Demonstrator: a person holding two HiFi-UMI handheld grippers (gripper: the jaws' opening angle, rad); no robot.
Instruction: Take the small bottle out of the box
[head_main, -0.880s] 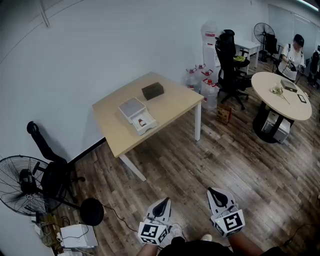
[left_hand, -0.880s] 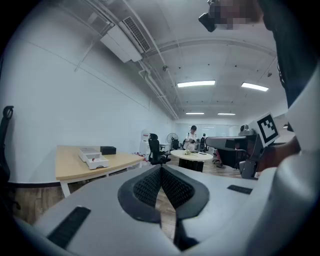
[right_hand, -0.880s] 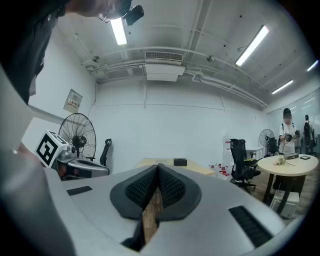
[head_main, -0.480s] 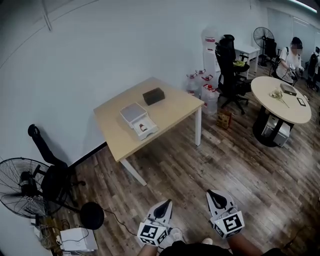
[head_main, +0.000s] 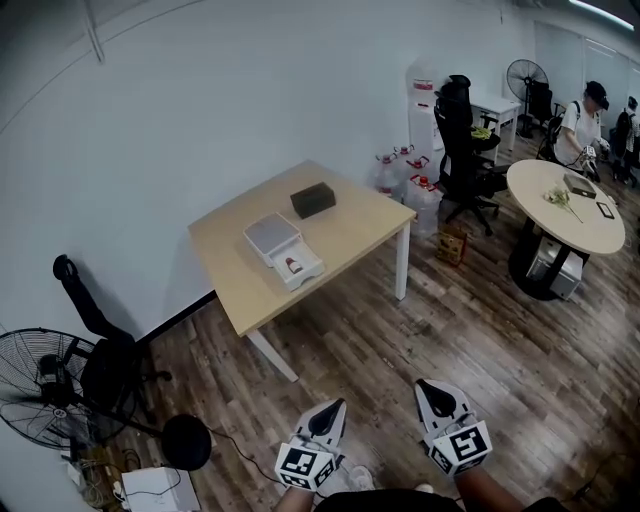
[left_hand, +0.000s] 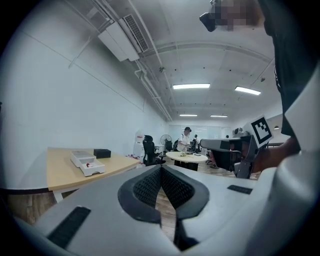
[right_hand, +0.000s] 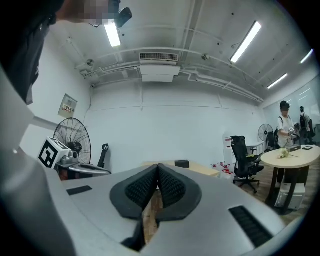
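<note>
The bottle (head_main: 291, 265) lies in the box (head_main: 272, 232) on the far table (head_main: 350, 225); it has yet to be taken out. The left gripper (head_main: 335, 406) and right gripper (head_main: 424, 385), near, are pressed together, empty.

1. A plain white wall (head_main: 200, 100) closes the far and left sides, and dark wood-plank floor (head_main: 400, 340) covers the room.
2. A light wooden table (head_main: 350, 230) on white legs stands against that wall.
3. At the near left are a black floor fan (head_main: 40, 395) and a black chair (head_main: 105, 360).
4. At the far right are a black office chair (head_main: 460, 135), a round table (head_main: 590, 225) and a standing fan (head_main: 522, 72).
5. Strip lights (left_hand: 191, 86) and a ceiling air unit (right_hand: 159, 72) are overhead.
</note>
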